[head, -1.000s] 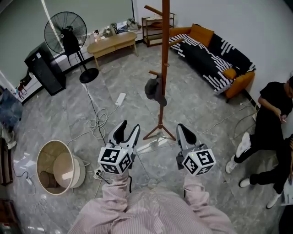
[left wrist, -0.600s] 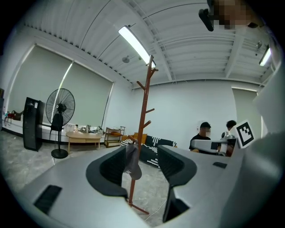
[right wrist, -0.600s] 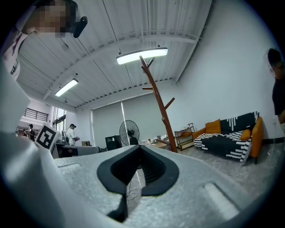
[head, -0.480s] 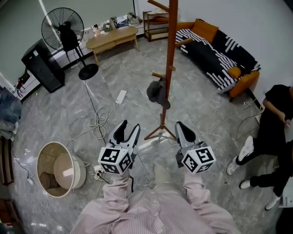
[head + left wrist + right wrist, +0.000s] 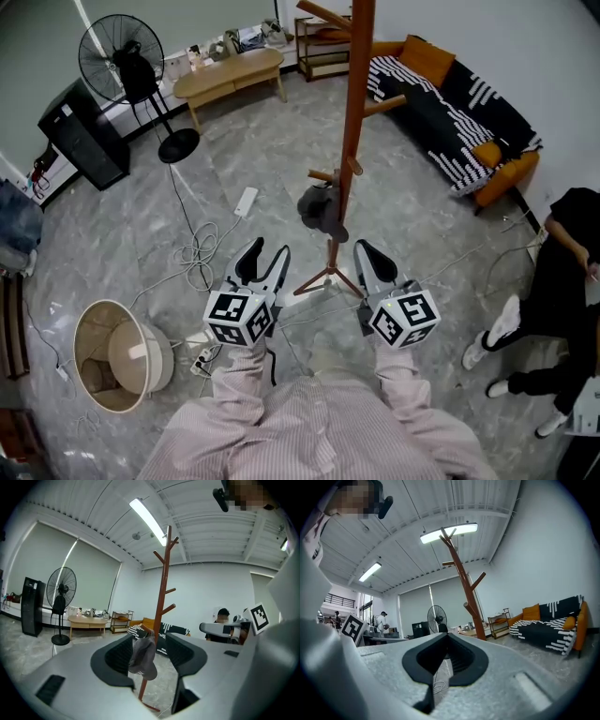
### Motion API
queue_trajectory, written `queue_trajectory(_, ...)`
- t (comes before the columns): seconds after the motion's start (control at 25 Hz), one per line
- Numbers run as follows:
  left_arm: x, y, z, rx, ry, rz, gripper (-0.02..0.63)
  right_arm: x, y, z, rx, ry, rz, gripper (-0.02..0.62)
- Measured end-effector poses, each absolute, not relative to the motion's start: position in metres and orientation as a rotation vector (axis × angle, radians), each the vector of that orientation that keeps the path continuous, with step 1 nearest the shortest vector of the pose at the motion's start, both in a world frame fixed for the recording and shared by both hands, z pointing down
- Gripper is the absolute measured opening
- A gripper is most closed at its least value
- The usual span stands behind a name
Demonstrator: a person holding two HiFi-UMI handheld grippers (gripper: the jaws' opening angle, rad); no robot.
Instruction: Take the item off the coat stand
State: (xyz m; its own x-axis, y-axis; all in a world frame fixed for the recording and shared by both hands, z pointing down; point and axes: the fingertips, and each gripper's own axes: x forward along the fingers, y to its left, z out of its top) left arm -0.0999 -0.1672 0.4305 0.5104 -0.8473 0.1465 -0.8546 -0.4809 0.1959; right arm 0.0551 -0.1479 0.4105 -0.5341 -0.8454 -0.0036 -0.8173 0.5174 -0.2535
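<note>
A tall brown wooden coat stand [image 5: 356,112] rises from the marble floor straight ahead. A dark grey cap [image 5: 321,208] hangs from one of its low pegs. My left gripper [image 5: 265,251] is open and empty, below and left of the cap and well short of it. In the left gripper view the cap [image 5: 143,656] shows in the gap of the left gripper [image 5: 149,637], far off, against the stand [image 5: 163,583]. My right gripper [image 5: 361,248] is shut with nothing in it, to the right of the stand's feet. Past the right gripper [image 5: 447,635] the stand [image 5: 464,585] is visible.
A wicker basket [image 5: 117,354] stands at my left, with cables and a power strip [image 5: 246,202] on the floor. At the back are a pedestal fan [image 5: 122,47], a black tower [image 5: 82,141], a low table [image 5: 230,75] and a striped sofa [image 5: 450,112]. A person [image 5: 562,272] sits at the right.
I have stepped closer to the coat stand; it and the cap now sit nearer in view. Both grippers have edged forward, their jaws unchanged.
</note>
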Motion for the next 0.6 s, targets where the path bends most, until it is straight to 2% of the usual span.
queue_trajectory(0.6, -0.066, -0.251, 0.465, 2.491, -1.407, 0.186, 0.221, 0.062, -0.222, 0.422, -1.364, 2.687, -0.371, 0.005)
